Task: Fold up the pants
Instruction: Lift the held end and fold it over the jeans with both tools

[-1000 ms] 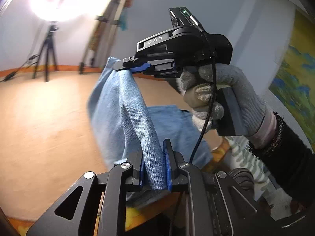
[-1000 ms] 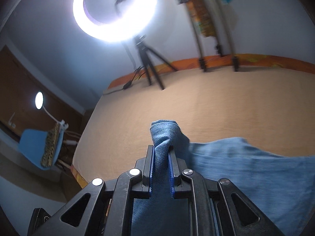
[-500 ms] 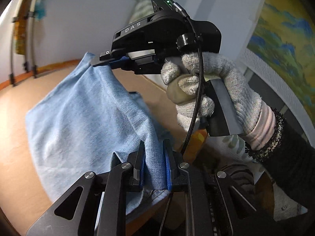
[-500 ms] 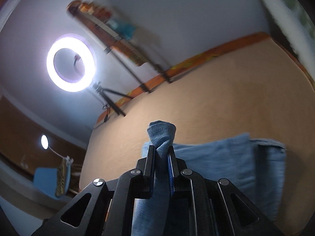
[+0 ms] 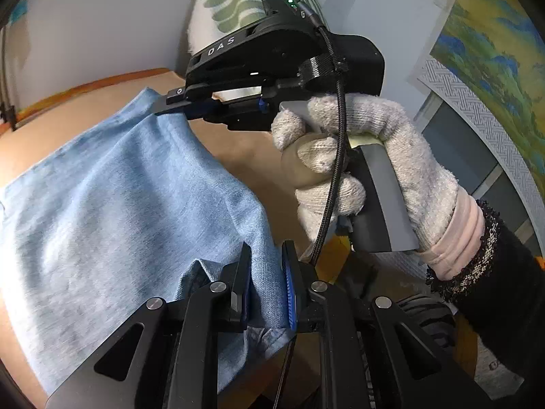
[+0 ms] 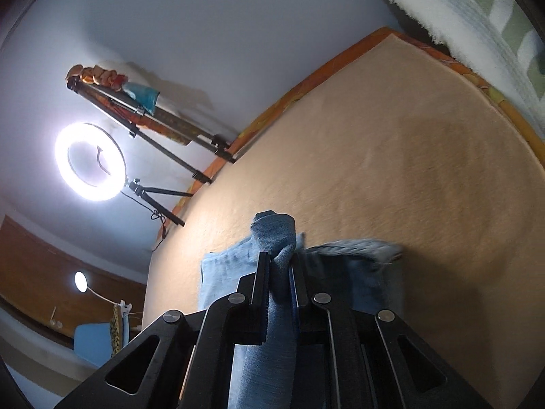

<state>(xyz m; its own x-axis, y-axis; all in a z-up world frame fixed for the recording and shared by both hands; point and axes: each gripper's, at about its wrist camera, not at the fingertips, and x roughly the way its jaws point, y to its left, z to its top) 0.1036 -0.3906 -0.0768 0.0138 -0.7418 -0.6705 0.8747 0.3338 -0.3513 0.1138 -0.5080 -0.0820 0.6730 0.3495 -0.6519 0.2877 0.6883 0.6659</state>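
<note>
Bedding of tan, short-napped fabric [image 6: 408,156] with an orange border fills both views. Across it, at centre and left of the left wrist view, drapes a pair of pale blue denim pants [image 5: 112,211], soft and faintly creased. A ring light [image 6: 89,162] on a tripod glows at the left against the grey wall. The left gripper [image 5: 265,272] pinches a denim fold at bottom centre; the right gripper [image 6: 279,269], in a knit-gloved hand [image 5: 361,167], is clamped on a bunched edge.
</note>
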